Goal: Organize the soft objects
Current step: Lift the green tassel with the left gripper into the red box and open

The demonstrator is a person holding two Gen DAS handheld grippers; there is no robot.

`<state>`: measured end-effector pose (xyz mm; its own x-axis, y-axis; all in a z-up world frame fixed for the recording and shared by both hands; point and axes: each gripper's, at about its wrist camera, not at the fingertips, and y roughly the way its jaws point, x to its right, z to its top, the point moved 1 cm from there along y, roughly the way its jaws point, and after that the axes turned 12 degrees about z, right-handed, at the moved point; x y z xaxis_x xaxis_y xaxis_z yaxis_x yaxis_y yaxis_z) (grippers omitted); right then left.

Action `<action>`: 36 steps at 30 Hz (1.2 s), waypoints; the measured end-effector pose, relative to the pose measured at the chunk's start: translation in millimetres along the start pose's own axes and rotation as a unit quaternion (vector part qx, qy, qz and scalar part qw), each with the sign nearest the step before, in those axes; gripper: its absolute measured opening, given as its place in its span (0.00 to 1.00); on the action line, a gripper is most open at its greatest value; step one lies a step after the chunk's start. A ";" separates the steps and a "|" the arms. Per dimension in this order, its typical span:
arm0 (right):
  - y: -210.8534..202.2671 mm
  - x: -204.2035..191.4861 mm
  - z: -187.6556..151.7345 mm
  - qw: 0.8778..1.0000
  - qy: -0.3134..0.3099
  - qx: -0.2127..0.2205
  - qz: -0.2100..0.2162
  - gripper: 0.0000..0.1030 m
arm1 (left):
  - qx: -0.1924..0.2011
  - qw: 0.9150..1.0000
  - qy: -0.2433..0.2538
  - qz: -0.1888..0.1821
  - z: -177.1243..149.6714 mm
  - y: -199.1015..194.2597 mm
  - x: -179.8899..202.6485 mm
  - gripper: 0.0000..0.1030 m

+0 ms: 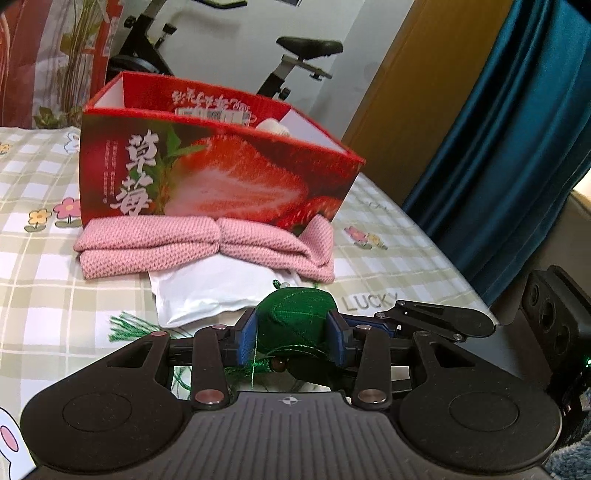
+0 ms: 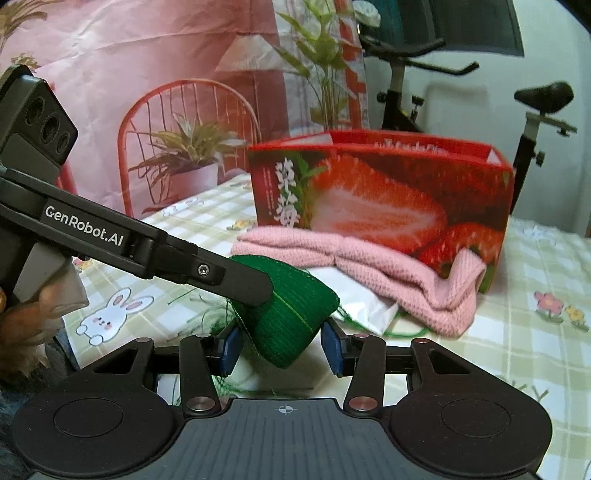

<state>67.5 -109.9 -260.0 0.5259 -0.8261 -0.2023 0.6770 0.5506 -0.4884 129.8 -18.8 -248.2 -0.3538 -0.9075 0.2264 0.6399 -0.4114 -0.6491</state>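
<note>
Pouch (image 1: pixel 295 314), green and stuffed, is being pinched by the left gripper (image 1: pixel 293 334) above the bed (image 1: pixel 44 295). Right gripper (image 2: pixel 282 345) fingers are flanking it, spread, apparently not pressing. Strawberry box (image 1: pixel 221 173) is standing behind the pink knit (image 1: pixel 166 243), probably the destination.

Behind your checked bedspread (image 1: pixel 44 206) you have an exercise bike (image 1: pixel 295 55) by a white wall (image 1: pixel 354 22), teal curtain (image 1: pixel 517 129) at right.
</note>
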 end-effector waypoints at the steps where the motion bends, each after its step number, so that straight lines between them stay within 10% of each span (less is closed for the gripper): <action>1: -2.1 -2.1 2.1 1.000 -0.004 0.004 -0.003 0.41 | 0.005 1.000 -0.001 -0.003 0.8 -2.5 -0.2 0.41; 18: -18.0 -19.9 46.3 0.998 -0.049 0.031 -0.022 0.41 | 0.061 0.998 -0.017 -0.028 30.5 -38.7 -4.8 0.41; 36: -3.1 5.7 197.5 0.984 -0.136 0.110 -0.033 0.41 | 0.176 0.984 -0.039 -0.010 161.4 -64.1 -17.4 0.41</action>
<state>170.1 -92.6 -92.1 0.5746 -0.8151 0.0736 0.7941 0.5336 -0.2910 205.0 9.6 -93.3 -0.3231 -0.8974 0.3006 0.8350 -0.4198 -0.3558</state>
